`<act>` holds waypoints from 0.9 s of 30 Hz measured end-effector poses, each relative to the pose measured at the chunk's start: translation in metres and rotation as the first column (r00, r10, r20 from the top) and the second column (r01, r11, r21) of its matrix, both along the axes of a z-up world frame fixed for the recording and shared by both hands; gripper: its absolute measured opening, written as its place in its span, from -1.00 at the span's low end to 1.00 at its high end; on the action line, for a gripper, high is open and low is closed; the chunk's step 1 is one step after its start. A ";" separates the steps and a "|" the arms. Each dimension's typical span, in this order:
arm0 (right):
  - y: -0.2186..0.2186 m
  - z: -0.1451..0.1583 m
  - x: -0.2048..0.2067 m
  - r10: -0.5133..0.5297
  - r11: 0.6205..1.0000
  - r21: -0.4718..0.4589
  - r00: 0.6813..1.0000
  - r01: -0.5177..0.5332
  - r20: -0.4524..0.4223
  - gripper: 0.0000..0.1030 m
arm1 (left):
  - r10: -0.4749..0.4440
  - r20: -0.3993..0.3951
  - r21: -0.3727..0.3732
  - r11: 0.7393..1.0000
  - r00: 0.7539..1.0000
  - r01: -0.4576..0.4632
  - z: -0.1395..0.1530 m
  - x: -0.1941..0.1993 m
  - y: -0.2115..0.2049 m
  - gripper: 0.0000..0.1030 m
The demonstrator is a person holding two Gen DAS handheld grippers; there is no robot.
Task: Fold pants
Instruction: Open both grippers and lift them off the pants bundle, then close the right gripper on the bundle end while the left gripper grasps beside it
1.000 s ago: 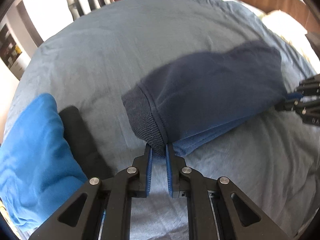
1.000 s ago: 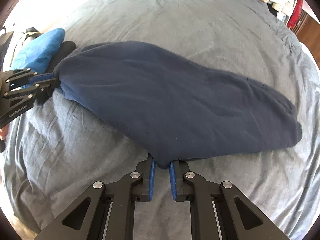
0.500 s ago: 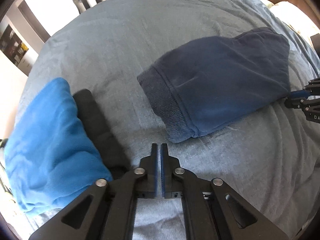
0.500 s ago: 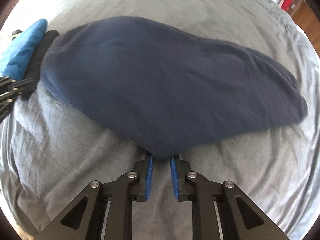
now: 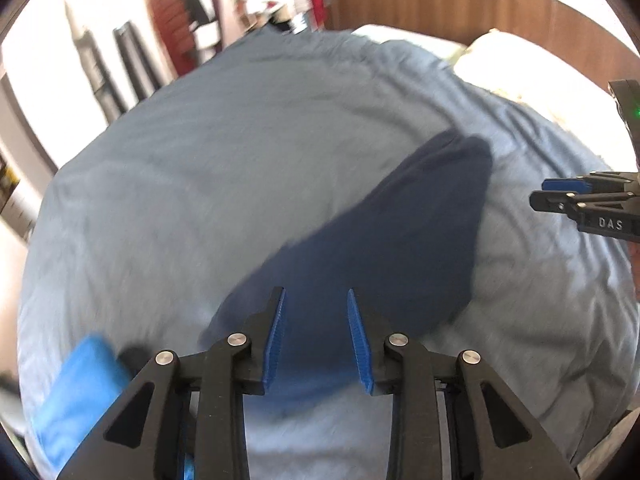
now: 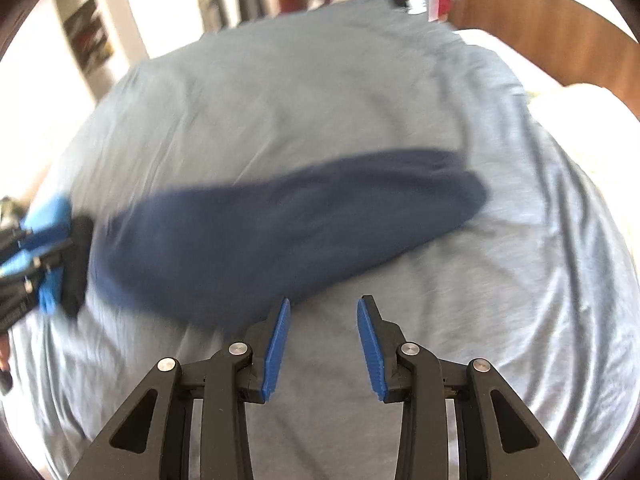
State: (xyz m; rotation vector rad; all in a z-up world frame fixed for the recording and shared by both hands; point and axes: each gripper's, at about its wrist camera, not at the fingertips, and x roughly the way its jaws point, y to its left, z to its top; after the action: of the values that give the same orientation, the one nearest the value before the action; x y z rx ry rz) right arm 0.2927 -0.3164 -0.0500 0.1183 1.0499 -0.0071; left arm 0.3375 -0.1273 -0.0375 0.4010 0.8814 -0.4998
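Across the bed (image 6: 328, 92) lies one pale blue-grey sheet (image 5: 224, 168), creased and filling most of both views, and everything else is placed by it. One brown wooden headboard (image 5: 460, 4) stands behind the sheet's far edge. One pale pillow (image 6: 580, 108) sits at the sheet's far right corner.

On the sheet lie the pants (image 6: 280, 232), one folded navy bundle, long and flat, stretched across the sheet's middle. Both views are blurred, so its hems cannot be made out. At the bundle's left end, on the sheet's left edge, lie two more cloths: one bright blue cloth (image 5: 80, 392) and one black cloth (image 6: 78, 256) touching it.

Two grippers show. The left gripper (image 5: 316, 336) has its blue pads spread, having just been opening. In its own view the near end of the pants appears between the fingers, but the pads do not press it. The right gripper (image 6: 324, 340) has also just been opening, and its pads stand apart. Only bare sheet shows in the gap, and the pants' near edge lies just beyond and left of the left fingertip. Neither gripper holds anything. Each gripper shows at the edge of the other's view.
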 end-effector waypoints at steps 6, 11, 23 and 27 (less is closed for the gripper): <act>-0.062 0.022 0.004 -0.226 0.971 0.107 0.965 0.213 0.134 -0.30 | -0.110 0.031 -0.099 0.989 0.993 0.113 0.021 0.034 -0.066 -0.40; -0.104 0.010 0.006 -0.377 0.917 0.203 0.912 0.343 0.163 -0.30 | -0.183 0.040 -0.124 0.975 0.982 0.187 0.022 0.069 -0.128 -0.40; -0.165 -0.038 0.030 -0.542 0.825 0.262 0.833 0.501 0.113 -0.33 | -0.379 -0.035 -0.075 0.924 0.925 0.376 -0.025 0.144 -0.251 -0.40; -0.180 -0.062 0.042 -0.574 0.798 0.276 0.816 0.536 0.075 -0.45 | -0.429 -0.087 -0.047 0.903 0.899 0.427 -0.054 0.169 -0.284 -0.49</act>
State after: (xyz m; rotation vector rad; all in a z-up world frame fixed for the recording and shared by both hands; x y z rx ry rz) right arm 0.3345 -0.4964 -0.1116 0.6449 0.8228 -0.4034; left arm 0.5063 -0.4109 -0.0914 0.5549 0.8791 -0.9440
